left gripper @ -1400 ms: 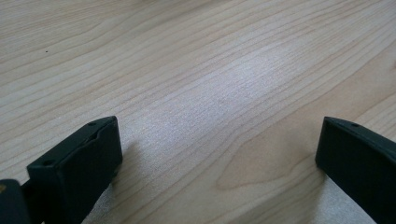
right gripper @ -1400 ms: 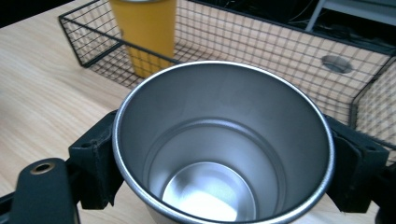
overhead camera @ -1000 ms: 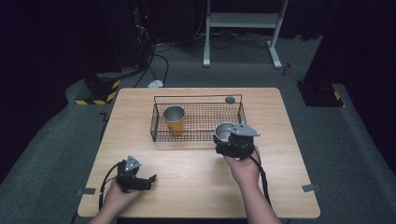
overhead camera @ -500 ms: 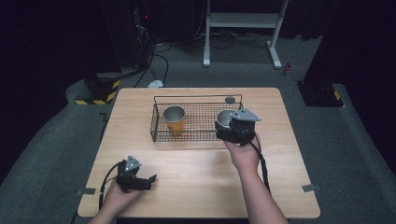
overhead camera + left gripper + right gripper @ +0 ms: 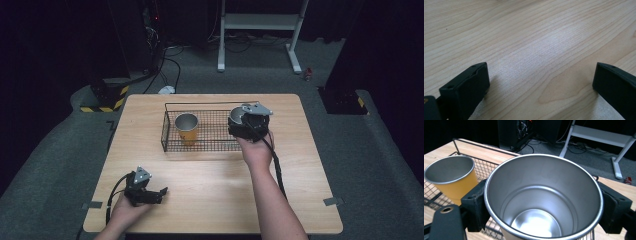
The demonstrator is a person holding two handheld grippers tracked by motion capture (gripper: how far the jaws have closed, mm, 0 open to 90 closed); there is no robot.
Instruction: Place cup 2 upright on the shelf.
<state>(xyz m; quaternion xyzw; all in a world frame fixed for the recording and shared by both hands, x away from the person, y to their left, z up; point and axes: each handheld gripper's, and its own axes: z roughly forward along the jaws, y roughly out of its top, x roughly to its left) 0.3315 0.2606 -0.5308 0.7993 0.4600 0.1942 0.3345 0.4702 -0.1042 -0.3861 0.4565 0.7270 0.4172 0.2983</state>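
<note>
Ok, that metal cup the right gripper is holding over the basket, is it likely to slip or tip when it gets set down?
The metal cup looks rigid and empty, so probably light. Its smooth, shiny wall may slip, though the right gripper has a jaw on each side. On the wire basket grid it might wobble, like the orange cup standing there upright.

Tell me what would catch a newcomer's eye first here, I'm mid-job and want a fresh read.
First, the steel cup clamped upright between the right gripper's jaws, held over the right end of the wire basket, its shiny inside empty. Next, the orange cup standing upright inside the basket's left part. The left gripper rests open near the table's front left corner, holding nothing.
</note>
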